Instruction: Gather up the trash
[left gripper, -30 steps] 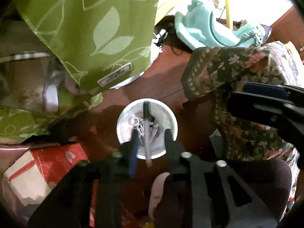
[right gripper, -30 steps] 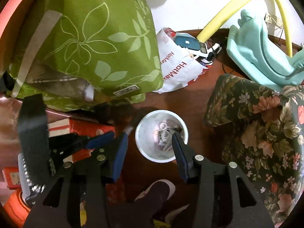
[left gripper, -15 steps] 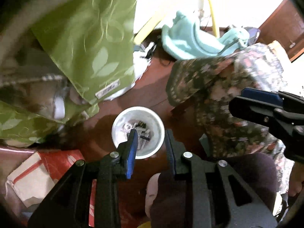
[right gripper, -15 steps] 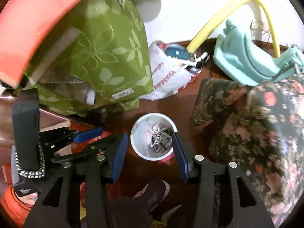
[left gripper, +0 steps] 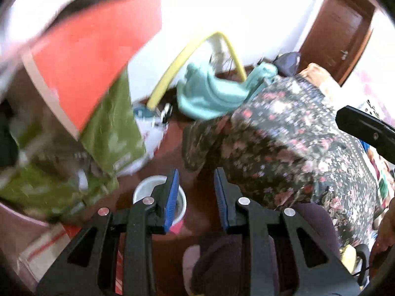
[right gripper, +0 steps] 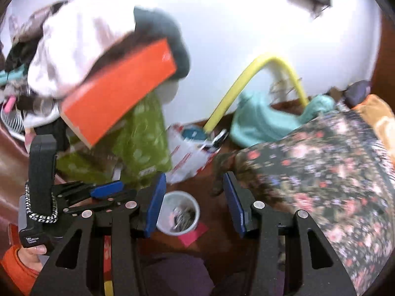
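A white cup [right gripper: 178, 214] with several small pieces of trash inside stands on the dark red floor; in the left wrist view the cup [left gripper: 148, 189] is partly hidden behind my left finger. My left gripper [left gripper: 196, 198] is open and empty, high above the floor to the right of the cup. It also shows in the right wrist view [right gripper: 106, 188]. My right gripper [right gripper: 193, 201] is open and empty, high above the cup. A pink paper scrap [right gripper: 193, 234] lies beside the cup.
A green leaf-print bag [right gripper: 145, 138] and an orange box [right gripper: 118, 88] are on the left. A floral blanket [right gripper: 321, 172] is on the right. A teal plastic item [left gripper: 214, 93], a yellow tube [right gripper: 237, 88] and a white plastic bag [right gripper: 187, 157] lie by the wall.
Both grippers have risen and tilted up, so the cup looks smaller and lower. The pen my left gripper held a second ago is gone from its fingers.
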Tool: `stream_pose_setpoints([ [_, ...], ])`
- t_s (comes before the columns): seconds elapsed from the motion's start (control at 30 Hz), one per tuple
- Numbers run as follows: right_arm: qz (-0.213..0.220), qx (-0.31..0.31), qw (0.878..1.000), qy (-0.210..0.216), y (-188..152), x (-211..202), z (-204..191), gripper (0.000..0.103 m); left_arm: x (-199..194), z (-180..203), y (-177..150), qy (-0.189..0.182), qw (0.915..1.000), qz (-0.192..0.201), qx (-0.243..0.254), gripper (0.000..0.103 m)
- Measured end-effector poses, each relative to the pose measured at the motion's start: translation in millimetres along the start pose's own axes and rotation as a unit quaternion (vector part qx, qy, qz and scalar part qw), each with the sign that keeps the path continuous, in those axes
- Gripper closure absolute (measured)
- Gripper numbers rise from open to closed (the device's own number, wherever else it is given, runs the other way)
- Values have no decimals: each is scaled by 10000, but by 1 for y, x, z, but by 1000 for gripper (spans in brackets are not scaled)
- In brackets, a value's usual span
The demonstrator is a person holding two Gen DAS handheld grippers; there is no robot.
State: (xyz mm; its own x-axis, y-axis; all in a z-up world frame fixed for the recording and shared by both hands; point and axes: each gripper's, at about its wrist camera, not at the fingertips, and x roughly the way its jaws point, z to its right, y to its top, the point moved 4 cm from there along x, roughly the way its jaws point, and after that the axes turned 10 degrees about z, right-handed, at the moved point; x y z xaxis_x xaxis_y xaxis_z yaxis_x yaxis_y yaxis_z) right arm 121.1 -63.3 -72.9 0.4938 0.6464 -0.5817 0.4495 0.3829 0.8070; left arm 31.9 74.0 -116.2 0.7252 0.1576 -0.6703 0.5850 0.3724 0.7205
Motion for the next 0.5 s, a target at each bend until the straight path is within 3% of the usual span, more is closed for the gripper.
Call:
stream_pose_setpoints([
  [0.1, 435, 149, 9984, -317, 5, -35, 7, 58, -35, 18, 18, -95, 9978, 543, 379, 75],
  [0.27, 1120, 433, 9884, -927, 10, -87, 9, 58, -85, 40, 41, -383, 9871, 1331, 803, 75],
  [0.43, 1574, 629, 9761, -1360, 13, -122, 3, 58, -118, 50, 52, -760, 9764, 1778, 962, 71],
  [0.47, 1667, 612, 9733, -1456, 15, -128, 1, 51, -122, 50, 53, -785, 9748, 1840, 990, 65],
  [0.5, 1749, 598, 9700, -1577, 16, -132, -1, 37, -125, 51, 53, -787, 9737, 1882, 1013, 55],
])
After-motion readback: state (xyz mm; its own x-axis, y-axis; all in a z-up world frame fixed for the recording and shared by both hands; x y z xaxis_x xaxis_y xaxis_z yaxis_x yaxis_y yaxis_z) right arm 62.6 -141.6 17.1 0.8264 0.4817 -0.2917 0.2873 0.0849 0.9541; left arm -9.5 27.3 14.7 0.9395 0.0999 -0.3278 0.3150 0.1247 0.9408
